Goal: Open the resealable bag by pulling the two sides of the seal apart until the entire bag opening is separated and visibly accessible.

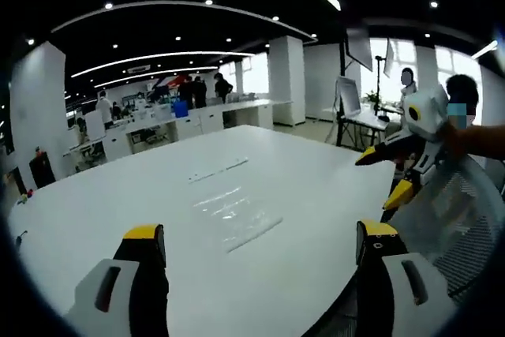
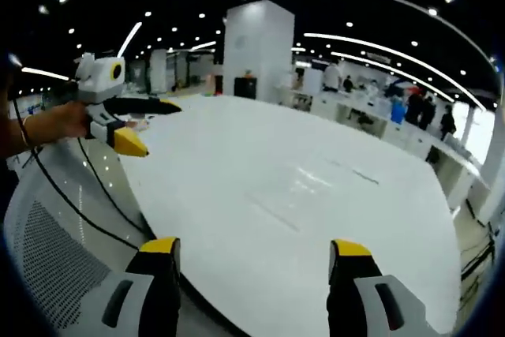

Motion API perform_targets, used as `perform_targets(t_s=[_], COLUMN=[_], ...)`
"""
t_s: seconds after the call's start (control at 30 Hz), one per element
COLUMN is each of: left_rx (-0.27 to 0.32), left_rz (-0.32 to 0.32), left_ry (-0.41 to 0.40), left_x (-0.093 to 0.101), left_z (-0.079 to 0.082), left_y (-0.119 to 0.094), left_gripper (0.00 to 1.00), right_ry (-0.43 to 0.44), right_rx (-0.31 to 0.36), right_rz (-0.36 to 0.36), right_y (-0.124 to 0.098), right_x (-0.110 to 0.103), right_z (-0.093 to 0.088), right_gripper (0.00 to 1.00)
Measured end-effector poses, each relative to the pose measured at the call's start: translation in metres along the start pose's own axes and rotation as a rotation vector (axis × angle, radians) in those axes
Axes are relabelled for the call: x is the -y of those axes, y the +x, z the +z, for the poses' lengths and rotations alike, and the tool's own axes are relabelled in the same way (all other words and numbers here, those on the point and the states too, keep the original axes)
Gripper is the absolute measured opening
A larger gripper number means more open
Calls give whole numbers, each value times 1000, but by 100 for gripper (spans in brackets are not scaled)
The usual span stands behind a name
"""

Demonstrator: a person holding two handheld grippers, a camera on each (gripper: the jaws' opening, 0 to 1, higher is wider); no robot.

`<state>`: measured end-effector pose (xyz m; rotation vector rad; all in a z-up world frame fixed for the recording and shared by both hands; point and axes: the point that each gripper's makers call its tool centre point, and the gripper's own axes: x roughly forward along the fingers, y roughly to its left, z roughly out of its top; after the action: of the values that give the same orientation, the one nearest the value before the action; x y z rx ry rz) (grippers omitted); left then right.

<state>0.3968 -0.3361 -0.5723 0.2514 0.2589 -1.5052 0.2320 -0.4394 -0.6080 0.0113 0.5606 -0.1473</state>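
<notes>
- The clear, flat plastic resealable bag [image 1: 235, 219] lies on the large white round-edged table [image 1: 300, 171] in the left gripper view; nothing touches it; whether its seal is open I cannot tell
- In the right gripper view the same bag [image 2: 304, 191] shows faintly, as glints on the table [image 2: 237, 147], well beyond that view's jaws
- The left gripper [image 1: 260, 244], with yellow-tipped black jaws on white bodies, hovers near the bag's close edge; its jaws stand wide apart and bare; in the right gripper view it [image 2: 154, 124] hangs over the table's far-left edge, held by a hand [image 2: 63, 120]
- The right gripper [image 2: 254, 252] has its jaws spread, holding nothing, short of the bag; in the left gripper view it [image 1: 383, 175] sits beside the table's right edge
- A white mesh-backed chair [image 1: 458, 219] stands just beside the table; people stand well behind it, by distant white desks [image 1: 197, 120]
</notes>
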Motion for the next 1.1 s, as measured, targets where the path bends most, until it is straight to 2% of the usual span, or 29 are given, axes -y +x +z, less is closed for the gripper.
perform_targets(t_s=[0.1,0.23,0.3,0.37,0.5,0.67,1.1], left_rx=[-32,12,4,-28,4,1,-4], left_rz=[8,17,17,25,5,11,17], left_ry=[-9,-36,-40,1,-42,-21,-36], left_x=[-2,-5,-6,-7,-1,0,0], left_z=[-7,1,-1,-7,-2,-2,-3], left_y=[1,2,3,4,3,1,0], left_gripper=[100,100,100,100,100,100,100], right_ry=[22,15,28,61,82,113,72], right_rx=[-11,-13,-8,7,22,34,8], right_rz=[1,-1,-3,-5,-7,-4,-5], right_y=[1,1,1,0,-2,-3,-1], right_x=[-1,-2,-1,-1,1,1,-2], right_z=[-3,-3,-3,-2,-1,-1,-4], right_gripper=[76,77,79,80,82,84,84])
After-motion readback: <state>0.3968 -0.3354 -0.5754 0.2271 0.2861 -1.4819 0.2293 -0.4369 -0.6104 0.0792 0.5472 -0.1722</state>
